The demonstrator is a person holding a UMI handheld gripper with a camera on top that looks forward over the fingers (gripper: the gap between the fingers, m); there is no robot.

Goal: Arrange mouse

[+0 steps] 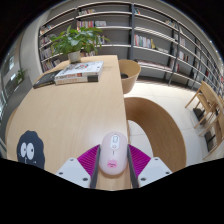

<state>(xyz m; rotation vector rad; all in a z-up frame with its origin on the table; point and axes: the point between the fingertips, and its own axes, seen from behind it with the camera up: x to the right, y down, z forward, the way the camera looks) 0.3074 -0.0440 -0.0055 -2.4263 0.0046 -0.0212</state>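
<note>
Gripper [112, 172] fingers sit at either side of a white mouse [113, 152] with a pink marking on its back, and both magenta pads [90, 157] lie against the flanks of the mouse, so the gripper is closed on the mouse. All further positions are given relative to the mouse. It sits between the fingers, nose pointing away from the gripper, over the near edge of a light wooden worktop [75, 110]; whether its underside touches the worktop surface cannot be determined. Left of the mouse, at the near left part of the worktop, lies a black mouse mat [30, 150] printed with a round dark cartoon figure with two white eyes; the mat is apart from the mouse, with bare worktop between them. Well beyond the mouse, at the far end of the worktop, rests a stack of books [79, 72], and behind that stack stands a green potted plant [76, 41]. Beyond and slightly right of the mouse, just past the far right end of the worktop, stands a curved wooden chair [130, 73]. Right of the mouse, the worktop edge gives way to a rounded wooden structure [160, 125] over a pale floor [175, 100]. Further right stands a wooden chair frame [208, 103]. Far behind everything, bookshelves [150, 35] carrying rows of books span the back wall.
</note>
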